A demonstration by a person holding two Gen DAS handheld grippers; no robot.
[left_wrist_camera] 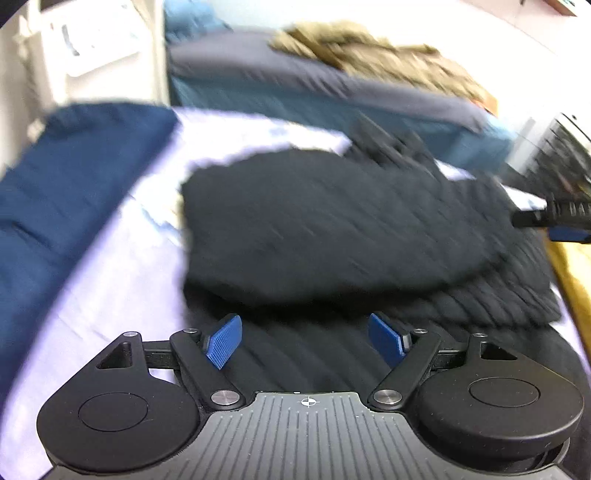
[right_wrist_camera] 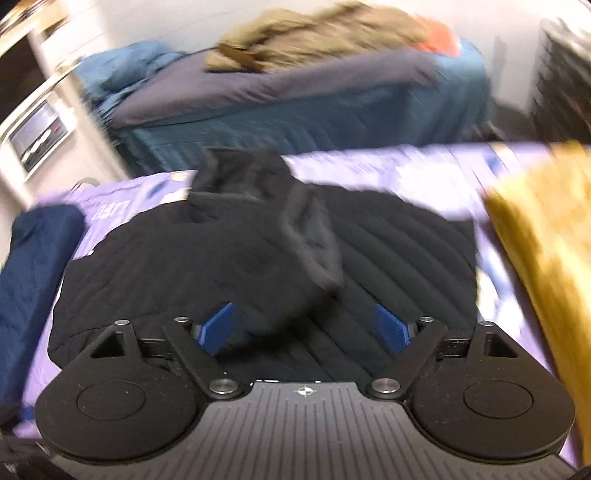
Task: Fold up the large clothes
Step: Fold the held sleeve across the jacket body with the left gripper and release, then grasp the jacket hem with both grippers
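Note:
A large black quilted garment (left_wrist_camera: 332, 229) lies on a lilac sheet (left_wrist_camera: 122, 280), partly folded over itself. It also shows in the right wrist view (right_wrist_camera: 221, 258), with its collar or hood bunched at the far end (right_wrist_camera: 243, 173). My left gripper (left_wrist_camera: 306, 339) is open and empty, just above the garment's near edge. My right gripper (right_wrist_camera: 306, 328) is open and empty over the garment's near part; a fold lies beside its left finger. The right gripper's tip shows at the right edge of the left wrist view (left_wrist_camera: 554, 218). Both views are motion-blurred.
A dark blue cloth (left_wrist_camera: 66, 192) lies left of the garment, also in the right wrist view (right_wrist_camera: 33, 266). A mustard-yellow cloth (right_wrist_camera: 546, 236) lies on the right. Behind stands a bed with blue covers (right_wrist_camera: 295, 107) and a tan garment on it (right_wrist_camera: 314, 33).

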